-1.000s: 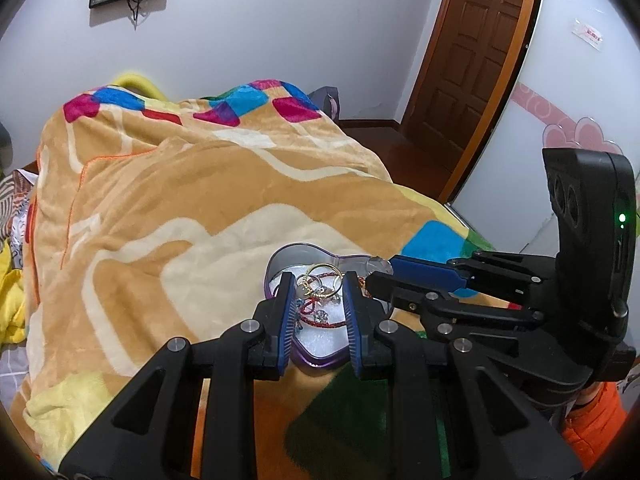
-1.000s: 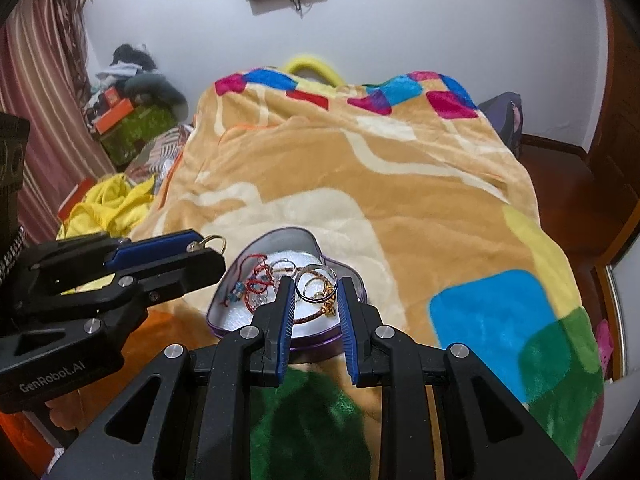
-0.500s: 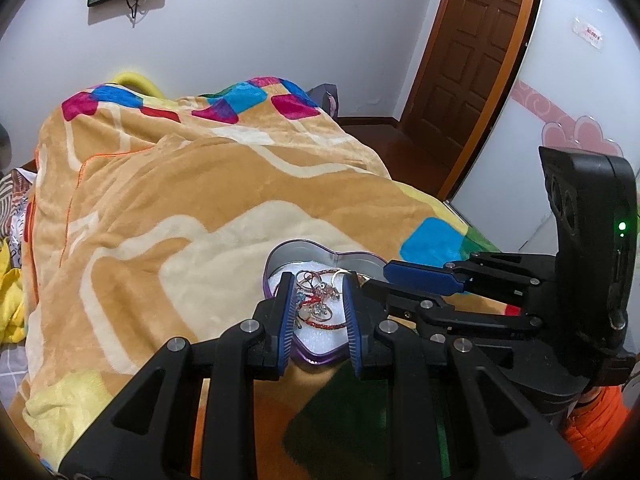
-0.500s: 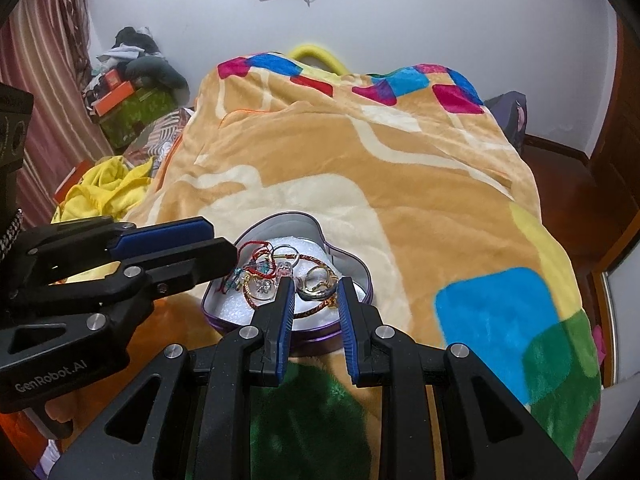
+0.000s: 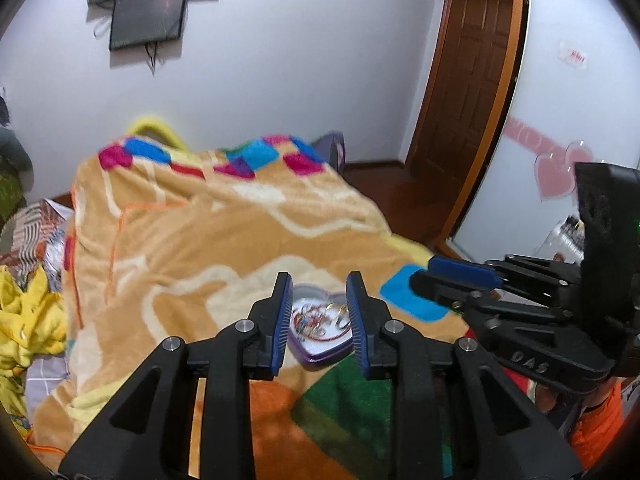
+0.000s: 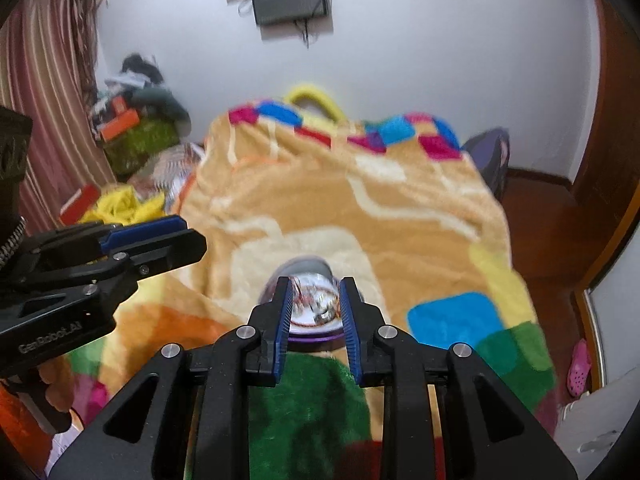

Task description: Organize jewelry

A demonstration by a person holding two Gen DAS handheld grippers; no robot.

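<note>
Right now both hand-held grippers hang above the bed, well clear of the blanket (image 5: 224,240), w/ nothing between the fingers of either. Left hand-held gripper (image 5: 319,322): blue-padded jaws parted by a moderate gap, empty. Right hand-held gripper (image 6: 315,326): same story, jaws apart by a similar gap, holding nothing.

Jewelry tin (image 5: 320,322), heart-shaped w/ purple rim, sits on the orange-and-cream blanket near the bed's near end, just beyond a green patch. Seen through the gap of each gripper's fingers in its own view. Inside it, a tangle of jewelry (image 6: 316,304) – red cord, gold-ish rings – blurred, so can't tell pieces apart.

In the left wrist view the right gripper juts in from the right side, beside the tin; in the right wrist view the left one comes in from the left. Wooden door (image 5: 472,92) stands behind the bed on the right.
</note>
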